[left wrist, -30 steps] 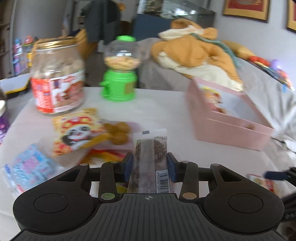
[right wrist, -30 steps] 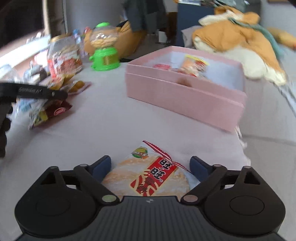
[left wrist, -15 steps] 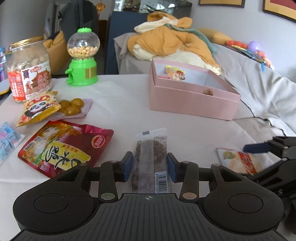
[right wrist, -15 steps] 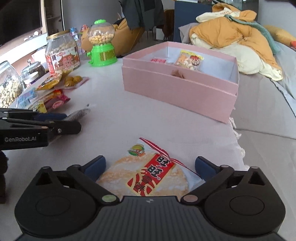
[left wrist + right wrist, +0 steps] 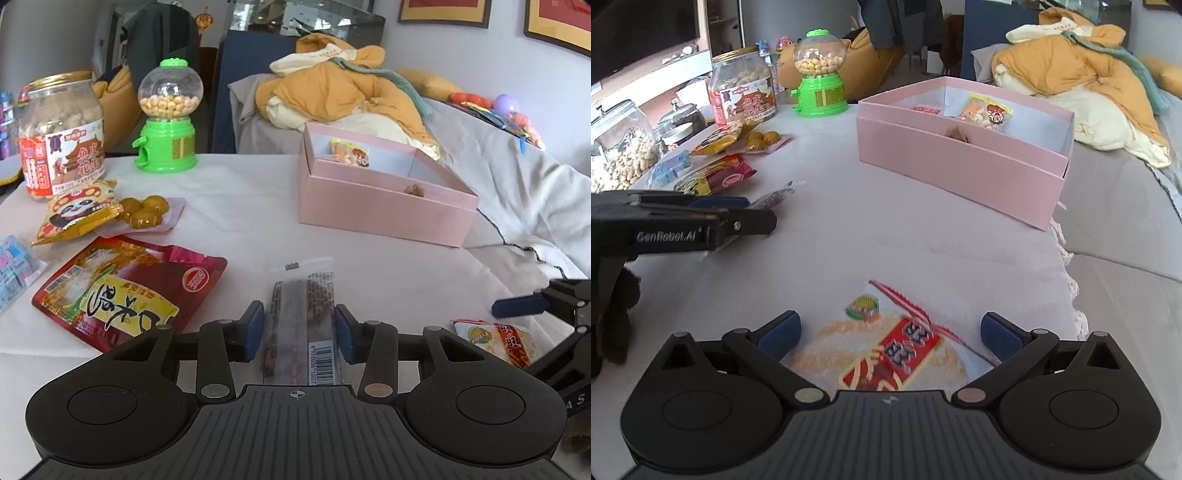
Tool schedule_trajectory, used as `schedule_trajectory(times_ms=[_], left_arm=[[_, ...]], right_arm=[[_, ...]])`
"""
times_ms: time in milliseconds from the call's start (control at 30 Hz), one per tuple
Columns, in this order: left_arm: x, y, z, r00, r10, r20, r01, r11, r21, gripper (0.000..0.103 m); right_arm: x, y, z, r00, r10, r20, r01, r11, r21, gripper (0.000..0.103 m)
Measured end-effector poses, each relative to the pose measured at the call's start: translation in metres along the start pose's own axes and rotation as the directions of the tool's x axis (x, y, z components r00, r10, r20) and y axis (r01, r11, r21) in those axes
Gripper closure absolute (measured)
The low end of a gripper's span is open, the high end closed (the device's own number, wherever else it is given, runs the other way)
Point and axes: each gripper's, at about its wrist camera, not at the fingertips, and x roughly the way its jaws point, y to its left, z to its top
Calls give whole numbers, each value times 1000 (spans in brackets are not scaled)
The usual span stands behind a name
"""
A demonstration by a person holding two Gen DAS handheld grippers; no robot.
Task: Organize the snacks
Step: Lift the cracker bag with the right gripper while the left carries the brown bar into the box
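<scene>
A long clear-wrapped snack bar (image 5: 301,325) with a barcode sits between the blue pads of the left gripper (image 5: 300,328), which pinch it from both sides above the white tablecloth (image 5: 240,206). To its right, a rice cracker packet (image 5: 886,350) with a red label lies flat on the cloth between the widely spread fingers of the right gripper (image 5: 890,332), the pads clear of the packet. Ahead stands an open pink box (image 5: 380,206) holding a small peanut packet (image 5: 349,155) against its far wall and a brown morsel (image 5: 413,189). Left of the bar lie a dark red pouch (image 5: 129,291), a panda-printed yellow bag (image 5: 75,218), a packet of chestnuts (image 5: 146,216) and blue sweets (image 5: 14,269). Behind them stand a labelled snack jar (image 5: 61,136) and a green gumball dispenser (image 5: 168,118). Open cloth lies between both packets and the box.
</scene>
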Motion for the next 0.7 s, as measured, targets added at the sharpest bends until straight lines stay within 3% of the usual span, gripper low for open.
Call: schedule_trajectory(times_ms=[267,433,633,700], left_arm=[[1,-2,0,1000,12,-2,-12,1000,16,56],[1,-2,0,1000,12,-2,-12,1000,16,56],[1,-3,0,1000,18,-3,-18,999,26,56],[2,-5,0,1000,25,-5,-25,999,36,56]], right_arm=[[-30,23,8,978,-206,14,206,978,-33,1],[-56,23,-3,986,-161,46,157,984,80,1],[-29,6,-15,987,-145,-72,159,950,270,0],[-26,9,-17,985,-157,-67,169,946,276,0]])
